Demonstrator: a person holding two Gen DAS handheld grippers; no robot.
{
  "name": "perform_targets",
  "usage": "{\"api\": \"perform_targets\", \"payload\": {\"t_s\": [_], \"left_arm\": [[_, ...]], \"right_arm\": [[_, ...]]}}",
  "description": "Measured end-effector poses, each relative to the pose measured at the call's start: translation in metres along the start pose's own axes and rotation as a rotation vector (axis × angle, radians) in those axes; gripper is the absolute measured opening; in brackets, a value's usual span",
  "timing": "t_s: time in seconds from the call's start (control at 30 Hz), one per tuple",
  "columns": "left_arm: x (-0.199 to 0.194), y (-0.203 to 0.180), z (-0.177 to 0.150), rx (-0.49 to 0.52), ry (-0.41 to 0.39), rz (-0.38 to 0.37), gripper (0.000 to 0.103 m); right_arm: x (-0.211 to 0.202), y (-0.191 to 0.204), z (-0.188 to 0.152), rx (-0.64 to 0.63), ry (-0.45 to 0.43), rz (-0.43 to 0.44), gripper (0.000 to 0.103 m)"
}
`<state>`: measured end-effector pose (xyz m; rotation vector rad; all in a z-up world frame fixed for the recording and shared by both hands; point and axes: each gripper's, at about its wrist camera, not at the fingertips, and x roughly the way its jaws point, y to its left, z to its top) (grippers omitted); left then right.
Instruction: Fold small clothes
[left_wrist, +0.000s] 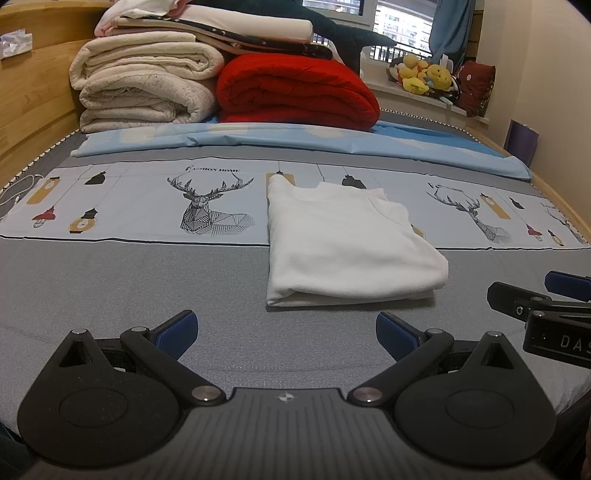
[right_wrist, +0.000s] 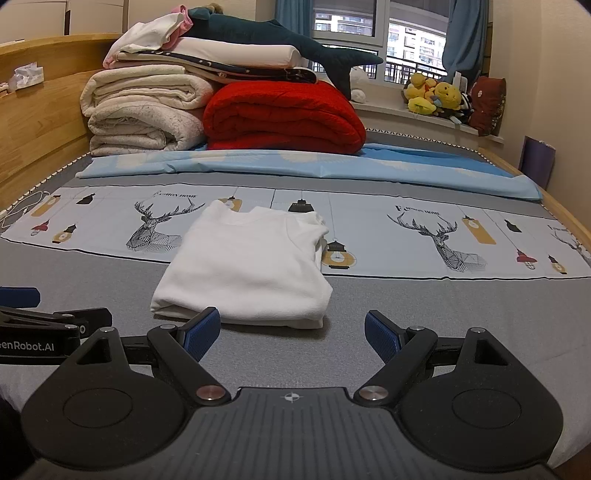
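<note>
A grey bed (left_wrist: 110, 280) lay beneath both grippers. The folded white shirt (left_wrist: 343, 247) rested at twelve o'clock of the left gripper (left_wrist: 286, 334); the right gripper (right_wrist: 291, 334) sat just behind it, both with fingers spread wide, empty.

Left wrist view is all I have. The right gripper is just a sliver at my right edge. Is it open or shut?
Observer: Open. In the right wrist view, the right gripper has its blue pads spread wide with nothing between them.
Operator: Where is it relative to the shirt?
Observer: Just short of the folded white shirt. Its left pad overlaps the shirt's near edge in the picture, but I can't tell whether they touch.
Operator: Is my frame cutting off anything on top of the bedding stack?
Observer: Yes, the head of the teal shark plush. It lies against a pink garment at the very top.
</note>
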<state>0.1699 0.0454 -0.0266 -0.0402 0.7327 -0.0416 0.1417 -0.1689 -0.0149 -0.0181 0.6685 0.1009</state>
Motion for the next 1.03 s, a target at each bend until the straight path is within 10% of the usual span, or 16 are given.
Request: {"api": "perform_targets", "payload": {"t_s": [1.03], "left_arm": [[-0.0022,-0.0011,-0.0006,0.018,-0.010,-0.015,0.103]], "right_arm": [[-0.0018,-0.0006,0.0007,-0.006,0.000,0.007,0.086]]}}
